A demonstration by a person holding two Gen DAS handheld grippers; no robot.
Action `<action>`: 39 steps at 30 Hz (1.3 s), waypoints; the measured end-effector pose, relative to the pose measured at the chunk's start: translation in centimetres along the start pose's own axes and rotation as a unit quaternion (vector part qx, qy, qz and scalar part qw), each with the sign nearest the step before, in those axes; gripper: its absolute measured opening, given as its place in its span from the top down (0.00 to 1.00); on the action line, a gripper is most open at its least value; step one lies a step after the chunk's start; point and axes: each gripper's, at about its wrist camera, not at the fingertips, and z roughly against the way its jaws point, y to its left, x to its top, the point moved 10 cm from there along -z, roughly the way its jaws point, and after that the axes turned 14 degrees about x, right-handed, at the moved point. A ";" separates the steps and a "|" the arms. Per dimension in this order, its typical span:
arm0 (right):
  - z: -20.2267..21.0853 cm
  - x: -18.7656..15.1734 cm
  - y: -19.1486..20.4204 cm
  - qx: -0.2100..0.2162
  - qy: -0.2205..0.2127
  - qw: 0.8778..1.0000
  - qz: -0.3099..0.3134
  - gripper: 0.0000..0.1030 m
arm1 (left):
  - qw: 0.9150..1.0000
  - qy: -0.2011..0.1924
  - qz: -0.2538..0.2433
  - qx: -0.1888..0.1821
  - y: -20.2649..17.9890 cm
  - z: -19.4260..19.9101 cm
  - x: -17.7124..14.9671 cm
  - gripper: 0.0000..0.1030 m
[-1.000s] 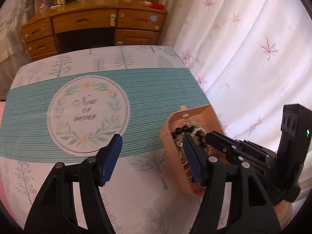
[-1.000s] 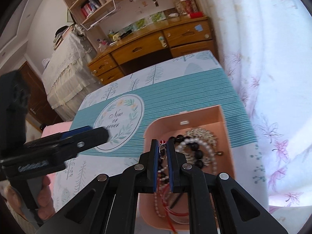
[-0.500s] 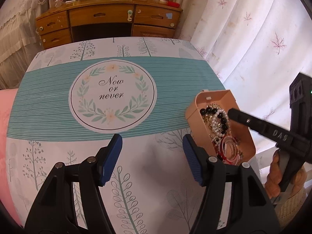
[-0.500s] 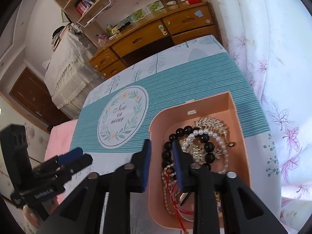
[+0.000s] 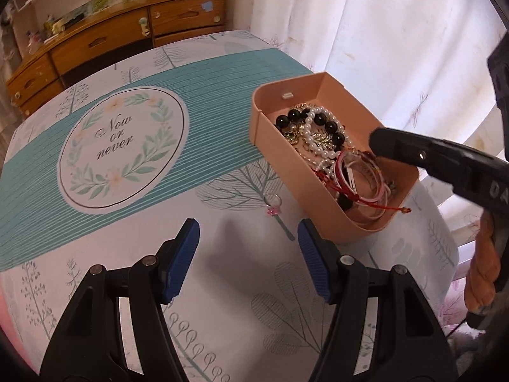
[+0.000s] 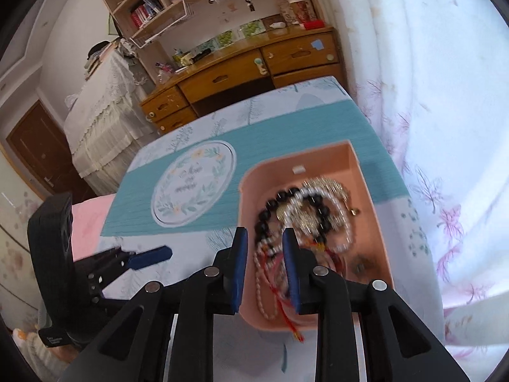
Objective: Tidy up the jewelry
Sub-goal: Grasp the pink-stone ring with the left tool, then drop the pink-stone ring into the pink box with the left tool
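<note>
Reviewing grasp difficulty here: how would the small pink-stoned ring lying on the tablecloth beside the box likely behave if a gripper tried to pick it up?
The ring looks tiny and thin, so it is probably light and may slip from the wide blue pads. Its round band could roll or skid on the smooth tablecloth if nudged. It lies flat, offering little height to pinch.

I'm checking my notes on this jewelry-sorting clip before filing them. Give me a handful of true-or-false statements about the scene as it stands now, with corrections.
1. The pink box holds black beads and pearls. True.
2. A small pink ring lies on the tablecloth outside the box. True.
3. The left gripper is clamped on a bracelet. False: its jaws stand apart with nothing between them.
4. The box has a closed lid. False: it is open on top.
5. The right gripper is over the box. True.
</note>
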 end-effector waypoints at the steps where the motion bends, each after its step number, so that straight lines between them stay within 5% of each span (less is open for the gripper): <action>1: 0.1 -0.7 -0.1 -0.004 -0.003 1.000 -0.001 0.77 | 1.000 0.001 -0.001 -0.004 -0.3 -0.3 0.0 0.40; 11: 0.9 -3.9 0.1 -0.027 -0.025 0.999 0.020 0.78 | 1.000 0.003 0.006 -0.004 -2.0 -3.1 0.4 0.44; 19: 0.8 -4.0 -0.3 -0.021 -0.020 1.000 0.012 0.78 | 0.999 -0.009 -0.018 0.031 -2.5 -3.9 0.8 0.89; 27: 2.5 -3.4 -1.5 -0.029 -0.041 0.999 0.005 0.78 | 0.999 -0.019 0.029 0.011 -0.9 -0.8 1.6 0.89; 35: 4.2 -2.2 -2.1 -0.049 -0.058 0.997 0.011 0.78 | 0.996 -0.091 0.001 -0.020 -3.9 4.6 7.1 0.89; 39: 5.4 -2.1 -1.7 -0.059 -0.065 0.996 0.023 0.78 | 0.995 -0.096 0.003 -0.019 -5.3 4.7 9.2 0.85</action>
